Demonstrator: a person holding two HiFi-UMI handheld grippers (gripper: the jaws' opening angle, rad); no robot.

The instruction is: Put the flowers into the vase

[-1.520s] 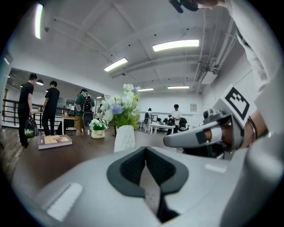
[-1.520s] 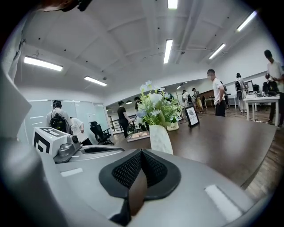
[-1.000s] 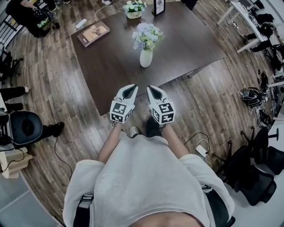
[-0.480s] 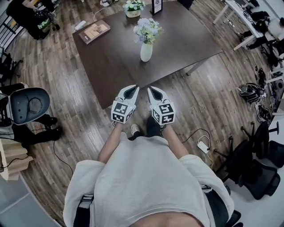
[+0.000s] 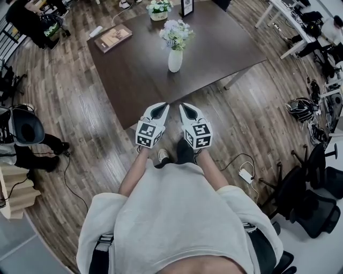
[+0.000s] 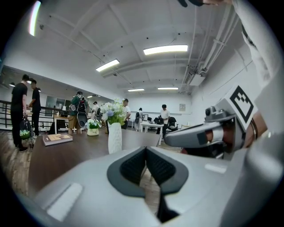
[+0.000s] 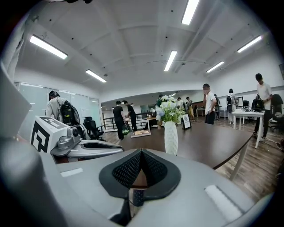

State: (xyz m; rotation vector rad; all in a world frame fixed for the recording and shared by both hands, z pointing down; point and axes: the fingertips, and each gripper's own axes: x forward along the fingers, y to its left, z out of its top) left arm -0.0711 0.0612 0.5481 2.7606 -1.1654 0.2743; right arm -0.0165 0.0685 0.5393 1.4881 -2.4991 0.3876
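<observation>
A white textured vase [image 5: 175,60] stands on the dark wooden table [image 5: 139,75], with a bunch of pale blue and white flowers [image 5: 176,33] in it. The left gripper view shows the vase [image 6: 115,138] ahead over the table; so does the right gripper view, vase [image 7: 171,137] and flowers [image 7: 169,111]. My left gripper [image 5: 161,106] and right gripper [image 5: 183,107] hover side by side at the table's near edge, well short of the vase. Both are shut, with nothing between their jaws.
A book [image 5: 113,38] lies at the table's far left. A small potted flower arrangement [image 5: 159,8] and a framed sign [image 5: 188,7] stand at its far edge. Office chairs [image 5: 308,198] and cables crowd the right. A person with a chair [image 5: 24,126] is at left.
Both grippers, still shut, have drawn back slightly from the table with the person. At left the person and chair have shifted position.
</observation>
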